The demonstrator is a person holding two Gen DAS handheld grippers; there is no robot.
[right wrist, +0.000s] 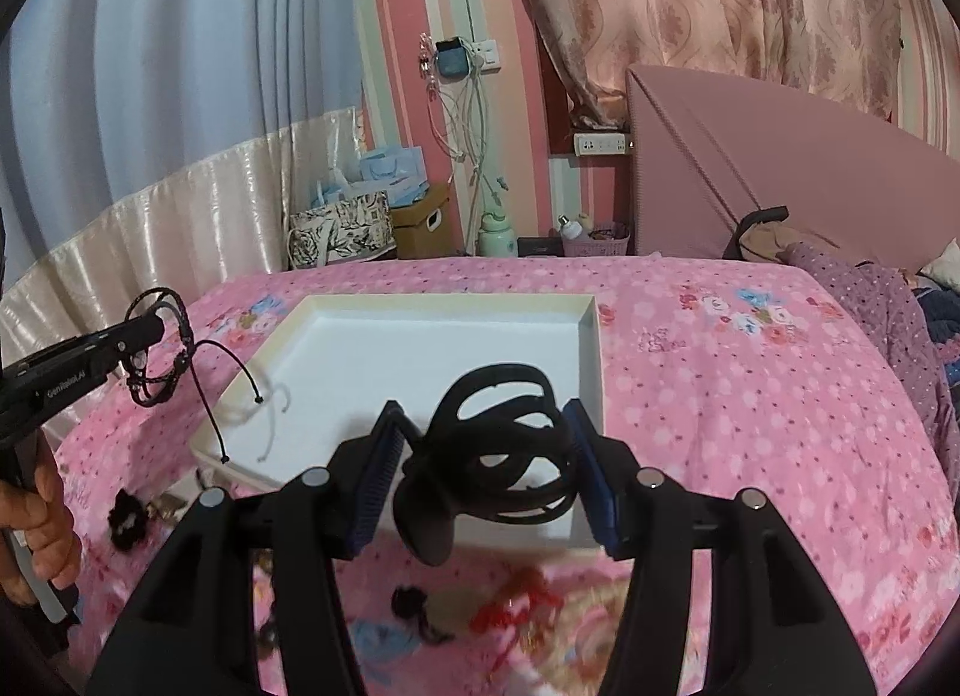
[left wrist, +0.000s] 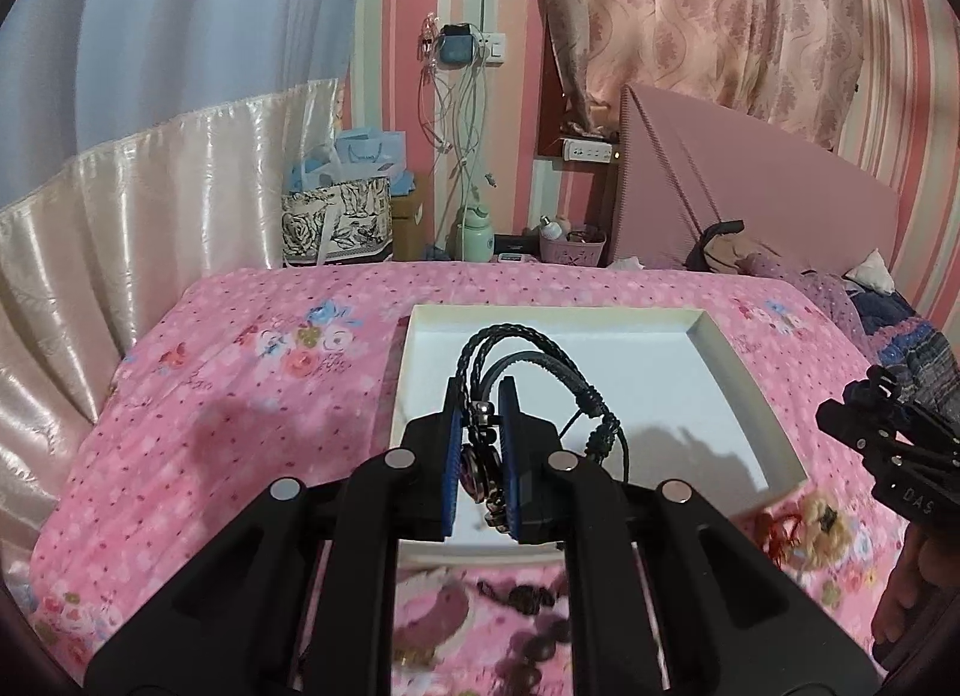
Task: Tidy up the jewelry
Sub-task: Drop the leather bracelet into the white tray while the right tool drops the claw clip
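Both grippers hang above a pink floral bedspread (left wrist: 240,396) and its white tray (left wrist: 660,372). Narrow-set, the left gripper (left wrist: 482,396) pinches a black braided bracelet (left wrist: 510,348), cords dangling. Jaws half apart, the right gripper (right wrist: 486,438) clasps a black looped band (right wrist: 498,444). Blurred trinkets (right wrist: 510,612) lie beneath.

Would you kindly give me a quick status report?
Left gripper shut on black braided cord bracelets. Right gripper holding black looped band. Shallow white tray empty ahead; nothing blocking.
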